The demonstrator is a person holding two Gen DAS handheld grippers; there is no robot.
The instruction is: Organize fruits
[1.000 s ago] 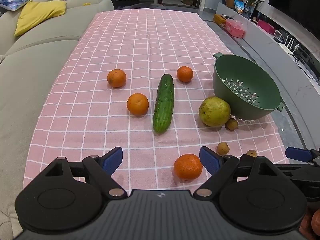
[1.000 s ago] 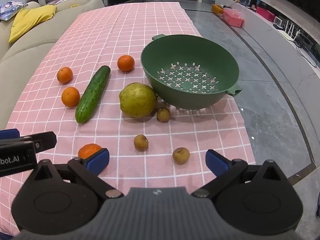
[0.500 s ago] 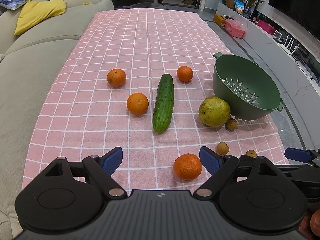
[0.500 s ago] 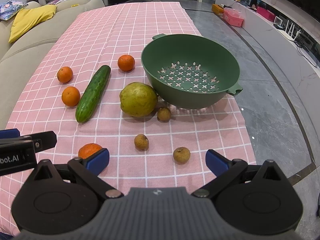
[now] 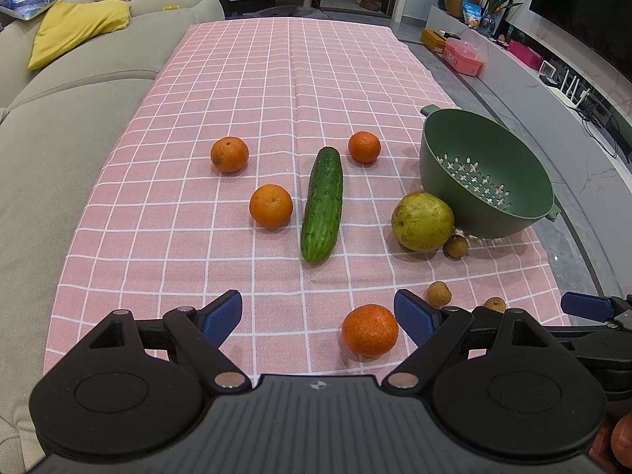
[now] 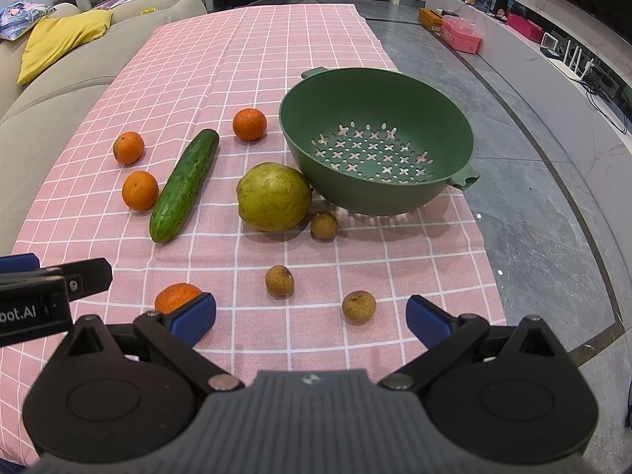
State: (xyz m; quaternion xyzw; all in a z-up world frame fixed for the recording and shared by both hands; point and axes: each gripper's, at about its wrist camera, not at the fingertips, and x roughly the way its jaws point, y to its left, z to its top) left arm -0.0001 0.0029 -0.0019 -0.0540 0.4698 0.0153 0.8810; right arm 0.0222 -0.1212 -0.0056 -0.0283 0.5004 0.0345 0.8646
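Green perforated plastic colander [image 6: 375, 158] sits empty at 1 o'clock; both left gripper [image 5: 318, 312] and right gripper [image 6: 310, 312], jaws apart, should straddle the nearest round orange mandarin [image 5: 369, 330] squarely before closing.

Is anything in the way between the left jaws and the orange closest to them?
Nothing visible is. The nearest orange lies on the pink cloth just ahead of the left gripper, toward its right finger. The jaws are open and only bare cloth lies between. The cucumber is farther away, beyond the orange.
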